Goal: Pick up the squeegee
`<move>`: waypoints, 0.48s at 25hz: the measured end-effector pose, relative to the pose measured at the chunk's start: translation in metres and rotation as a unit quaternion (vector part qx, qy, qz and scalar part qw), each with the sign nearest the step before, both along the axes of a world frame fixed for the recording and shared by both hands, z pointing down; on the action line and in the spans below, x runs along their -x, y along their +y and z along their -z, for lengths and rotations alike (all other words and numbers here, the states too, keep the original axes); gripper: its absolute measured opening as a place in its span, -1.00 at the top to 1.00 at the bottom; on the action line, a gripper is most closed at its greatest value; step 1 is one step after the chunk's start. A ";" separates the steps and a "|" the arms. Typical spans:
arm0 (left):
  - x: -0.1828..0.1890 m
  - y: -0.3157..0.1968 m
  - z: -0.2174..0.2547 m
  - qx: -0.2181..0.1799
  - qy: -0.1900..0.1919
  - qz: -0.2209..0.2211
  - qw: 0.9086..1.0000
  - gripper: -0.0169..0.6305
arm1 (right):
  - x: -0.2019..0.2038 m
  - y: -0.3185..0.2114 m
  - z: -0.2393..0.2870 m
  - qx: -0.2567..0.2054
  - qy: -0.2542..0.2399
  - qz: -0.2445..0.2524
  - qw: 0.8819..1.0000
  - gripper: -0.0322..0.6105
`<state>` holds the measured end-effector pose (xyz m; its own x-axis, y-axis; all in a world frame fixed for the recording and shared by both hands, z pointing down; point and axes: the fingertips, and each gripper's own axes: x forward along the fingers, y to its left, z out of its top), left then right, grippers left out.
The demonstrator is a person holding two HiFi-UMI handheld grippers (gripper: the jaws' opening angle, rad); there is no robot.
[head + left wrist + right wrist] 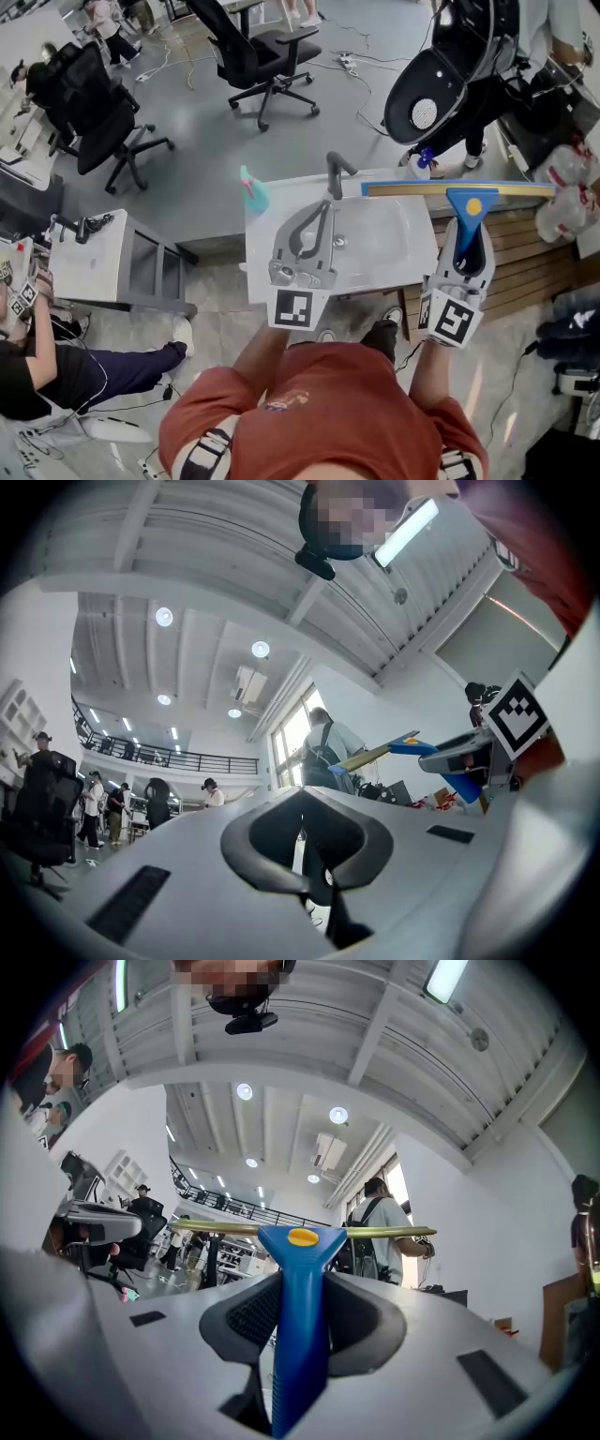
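Right claw point(298, 1321) clamps the squeegee point(302, 1241) by its blue handle so the blade sits level above the sink point(384, 234); left claw point(325, 208), apparently closed, hangs empty.

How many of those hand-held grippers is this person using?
2. The left hand-held gripper hangs over the white sink, empty; the right hand-held gripper clamps the handle of the blue squeegee.

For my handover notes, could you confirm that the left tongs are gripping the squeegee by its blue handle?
Not quite: the right tongs, not the left, are gripping the squeegee by its blue handle, as the right gripper view shows.
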<state>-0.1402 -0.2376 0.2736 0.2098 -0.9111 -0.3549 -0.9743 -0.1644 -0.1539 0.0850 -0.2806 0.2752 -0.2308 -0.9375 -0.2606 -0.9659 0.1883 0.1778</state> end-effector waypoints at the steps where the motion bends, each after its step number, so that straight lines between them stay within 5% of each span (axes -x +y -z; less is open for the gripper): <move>1: 0.001 -0.001 0.000 0.000 0.001 0.000 1.000 0.89 | 0.001 -0.001 -0.001 0.001 0.001 0.000 1.000 0.47; 12: -0.001 -0.005 0.001 0.001 0.001 -0.001 1.000 0.89 | 0.000 -0.007 -0.007 0.013 0.001 0.002 1.000 0.47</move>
